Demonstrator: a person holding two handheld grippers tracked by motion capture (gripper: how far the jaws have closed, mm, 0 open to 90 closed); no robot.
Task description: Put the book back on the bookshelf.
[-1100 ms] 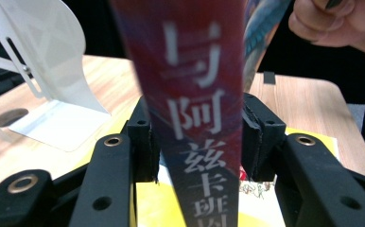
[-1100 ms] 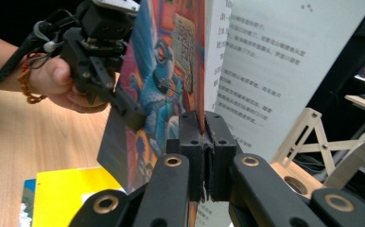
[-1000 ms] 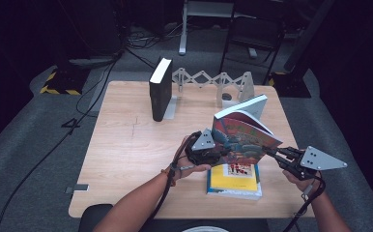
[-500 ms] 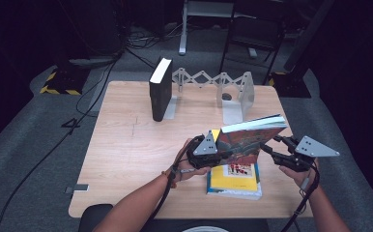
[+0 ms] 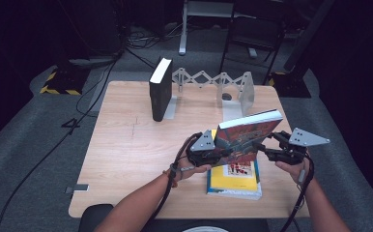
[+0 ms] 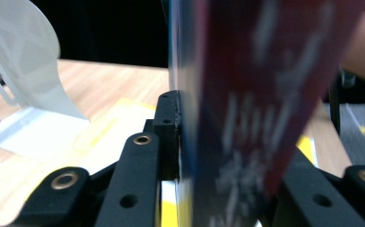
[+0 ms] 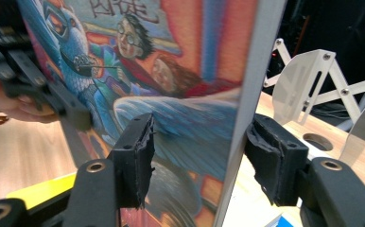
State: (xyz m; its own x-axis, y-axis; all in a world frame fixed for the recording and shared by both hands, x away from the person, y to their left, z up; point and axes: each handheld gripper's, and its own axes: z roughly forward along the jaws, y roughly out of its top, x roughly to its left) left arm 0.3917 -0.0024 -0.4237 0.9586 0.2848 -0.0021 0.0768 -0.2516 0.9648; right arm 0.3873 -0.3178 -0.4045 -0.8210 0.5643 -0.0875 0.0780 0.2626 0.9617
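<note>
Colourful illustrated book (image 5: 245,140), held above yellow book (image 5: 233,176) on wooden table (image 5: 126,145); left gripper (image 5: 213,153) clamps it; right gripper (image 5: 266,145) jaws, just opened, straddle its edge without pressing.

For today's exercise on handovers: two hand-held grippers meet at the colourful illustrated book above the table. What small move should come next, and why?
Probably close the right gripper onto the colourful illustrated book. Its jaws, which have just been opening, straddle the edge with gaps on both sides, while the left gripper alone clamps the book above the yellow book.

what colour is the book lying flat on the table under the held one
Yellow cover, with red print: the flat book shows best in the high view.
</note>
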